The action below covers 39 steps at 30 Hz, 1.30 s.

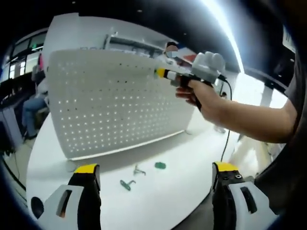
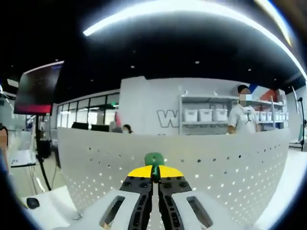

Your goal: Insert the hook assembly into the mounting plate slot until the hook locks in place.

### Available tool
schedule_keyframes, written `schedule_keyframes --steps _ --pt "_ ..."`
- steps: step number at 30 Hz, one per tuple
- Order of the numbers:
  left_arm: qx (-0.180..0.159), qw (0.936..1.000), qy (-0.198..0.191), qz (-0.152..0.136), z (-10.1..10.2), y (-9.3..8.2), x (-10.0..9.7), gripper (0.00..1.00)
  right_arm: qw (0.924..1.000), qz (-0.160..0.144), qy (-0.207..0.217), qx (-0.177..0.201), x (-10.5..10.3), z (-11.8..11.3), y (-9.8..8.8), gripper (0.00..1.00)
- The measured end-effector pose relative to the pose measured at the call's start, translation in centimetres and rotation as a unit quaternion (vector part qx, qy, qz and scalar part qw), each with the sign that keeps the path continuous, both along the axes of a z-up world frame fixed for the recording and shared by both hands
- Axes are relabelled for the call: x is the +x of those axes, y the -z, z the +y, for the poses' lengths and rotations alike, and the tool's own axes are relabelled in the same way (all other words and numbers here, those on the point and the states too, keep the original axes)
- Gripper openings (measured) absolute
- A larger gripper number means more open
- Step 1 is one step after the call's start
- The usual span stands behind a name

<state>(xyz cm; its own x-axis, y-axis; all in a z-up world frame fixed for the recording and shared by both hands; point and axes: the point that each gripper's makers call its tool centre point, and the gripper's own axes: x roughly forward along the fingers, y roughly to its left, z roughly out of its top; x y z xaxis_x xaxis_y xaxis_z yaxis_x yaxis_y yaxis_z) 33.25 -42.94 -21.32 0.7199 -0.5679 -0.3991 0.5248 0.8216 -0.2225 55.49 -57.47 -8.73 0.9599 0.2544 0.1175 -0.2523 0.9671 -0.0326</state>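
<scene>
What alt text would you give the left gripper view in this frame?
A person's hand holds the right gripper against the upper part of a white perforated mounting plate standing upright on a white table. Three small green hooks lie on the table in front of the plate, beyond the open left gripper in the foreground.

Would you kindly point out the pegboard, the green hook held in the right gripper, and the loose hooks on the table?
pegboard [image 1: 115, 103], left gripper view, middle of its face
green hook [image 2: 154, 159], right gripper view, its top
loose hooks [image 1: 127, 184], left gripper view, nearest one
</scene>
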Motion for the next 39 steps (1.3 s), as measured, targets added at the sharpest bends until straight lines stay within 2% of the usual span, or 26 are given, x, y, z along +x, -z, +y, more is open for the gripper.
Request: schedule_keyframes --steps 10,18,25,29,34,39 --pt "0.004 1.0000 -0.005 0.004 0.3 0.4 0.4 0.98 0.9996 -0.009 0.026 -0.002 1.0 -0.8 0.1 0.00" --pt "0.007 0.9999 -0.010 0.007 0.7 0.5 0.6 0.98 0.9995 -0.012 0.029 0.003 1.0 -0.9 0.5 0.00" --pt "0.008 0.9999 -0.011 0.008 0.8 0.6 0.6 0.97 0.9994 -0.005 0.033 0.004 1.2 -0.9 0.9 0.00" --pt "0.008 0.9999 -0.010 0.008 0.8 0.6 0.6 0.97 0.9992 0.009 0.033 0.023 1.5 -1.0 1.1 0.00" --pt "0.006 0.9999 -0.010 0.009 0.7 0.6 0.5 0.96 0.9991 0.014 0.035 0.018 1.7 -1.1 1.2 0.00" --pt "0.004 0.9999 -0.011 0.011 0.7 0.8 0.4 0.96 0.9992 0.014 0.037 -0.005 1.8 -1.0 1.3 0.00"
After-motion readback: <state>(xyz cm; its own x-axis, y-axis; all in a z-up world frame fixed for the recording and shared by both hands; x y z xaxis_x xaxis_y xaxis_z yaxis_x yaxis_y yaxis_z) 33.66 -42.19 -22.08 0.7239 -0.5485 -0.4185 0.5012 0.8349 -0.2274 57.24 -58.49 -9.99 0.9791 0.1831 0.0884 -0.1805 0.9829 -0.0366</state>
